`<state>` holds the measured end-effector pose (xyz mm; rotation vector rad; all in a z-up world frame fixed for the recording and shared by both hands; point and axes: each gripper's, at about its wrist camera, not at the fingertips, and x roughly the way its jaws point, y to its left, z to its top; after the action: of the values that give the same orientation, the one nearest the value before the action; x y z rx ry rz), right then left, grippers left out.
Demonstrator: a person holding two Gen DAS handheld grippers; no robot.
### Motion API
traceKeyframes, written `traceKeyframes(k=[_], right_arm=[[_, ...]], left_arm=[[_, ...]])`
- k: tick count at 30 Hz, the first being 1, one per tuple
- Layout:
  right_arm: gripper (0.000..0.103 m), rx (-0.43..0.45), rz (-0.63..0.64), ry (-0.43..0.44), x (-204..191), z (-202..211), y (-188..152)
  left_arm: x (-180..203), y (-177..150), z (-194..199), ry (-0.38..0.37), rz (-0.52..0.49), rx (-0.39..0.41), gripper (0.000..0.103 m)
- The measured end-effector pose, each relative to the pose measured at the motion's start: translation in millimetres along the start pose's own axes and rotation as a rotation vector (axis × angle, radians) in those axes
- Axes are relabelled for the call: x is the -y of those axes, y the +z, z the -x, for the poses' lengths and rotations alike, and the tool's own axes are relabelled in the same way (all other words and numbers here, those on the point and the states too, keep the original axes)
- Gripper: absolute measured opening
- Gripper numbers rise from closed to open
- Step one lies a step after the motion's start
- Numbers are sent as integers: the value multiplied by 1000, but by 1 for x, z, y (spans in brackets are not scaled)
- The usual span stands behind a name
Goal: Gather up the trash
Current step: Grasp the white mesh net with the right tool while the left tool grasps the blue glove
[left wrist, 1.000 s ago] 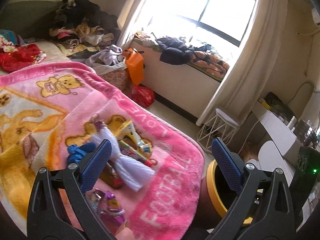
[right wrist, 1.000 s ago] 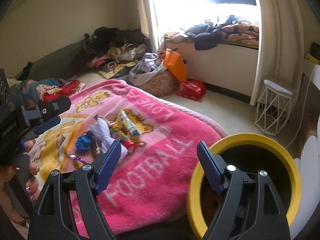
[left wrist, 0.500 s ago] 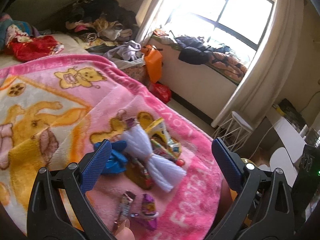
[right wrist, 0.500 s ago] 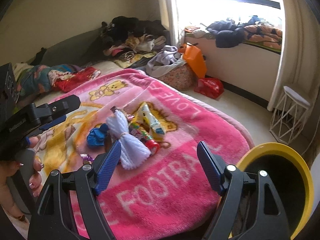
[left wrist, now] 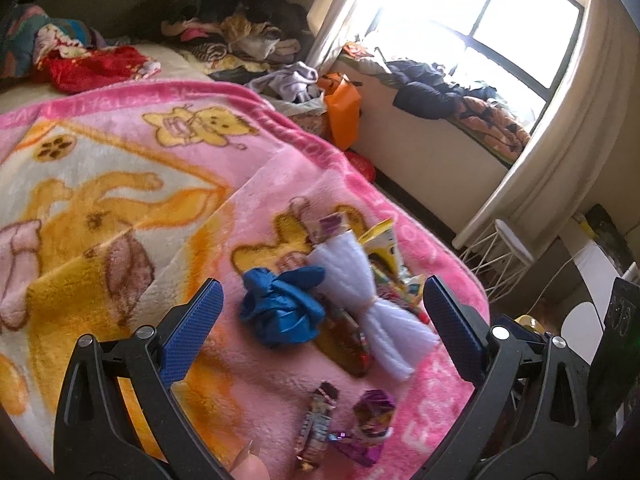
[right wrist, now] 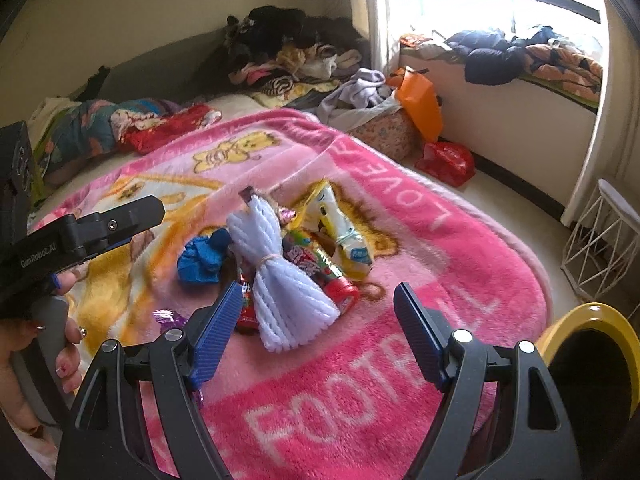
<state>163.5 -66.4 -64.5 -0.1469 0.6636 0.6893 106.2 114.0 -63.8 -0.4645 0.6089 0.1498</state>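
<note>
left gripper (left wrist: 320, 324): fingers spread, empty, above the pile
glove (left wrist: 282, 308): blue, crumpled, soft, light; pinch a fold
yarn (right wrist: 280, 276): limp; take at its tied waist
wrappers (left wrist: 344, 420): thin, slippery, on the blanket (right wrist: 360, 400)
right gripper (right wrist: 320, 336): fingers spread, empty
bin (right wrist: 592, 320): clear only in the right view

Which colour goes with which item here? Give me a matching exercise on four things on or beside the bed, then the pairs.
Things:
1. crumpled glove
2. tied yarn bundle
3. bin rim
4. paper bag by the window ledge

Colours:
A. orange
B. yellow
C. blue
D. white

Pairs: 1-C, 2-D, 3-B, 4-A
</note>
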Motion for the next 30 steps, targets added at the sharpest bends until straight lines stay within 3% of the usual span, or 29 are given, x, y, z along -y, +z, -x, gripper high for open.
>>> traceKeyframes(k=[8,14,19,21,23,30], right_arm=[[70,-74,-24,19,6,-30,-6],[63,-102,-40,25,9,-42,-5],[51,-125,-40,39,10,-52,-4],[41,-137,-33,50,8,-55,-5],[26,-149,-25,60,7,-57,-6],[17,-142,-11,83,2,-49,-13]], left_arm=[[-12,-7,-25,9,17,-87,91],[-14,-10,-37,10,11,-116,82],[-17,-11,-48,22,27,-142,69],[-19,-11,-52,27,36,-152,65],[-20,-12,-54,31,39,-159,59],[-20,-16,-60,32,44,-197,21]])
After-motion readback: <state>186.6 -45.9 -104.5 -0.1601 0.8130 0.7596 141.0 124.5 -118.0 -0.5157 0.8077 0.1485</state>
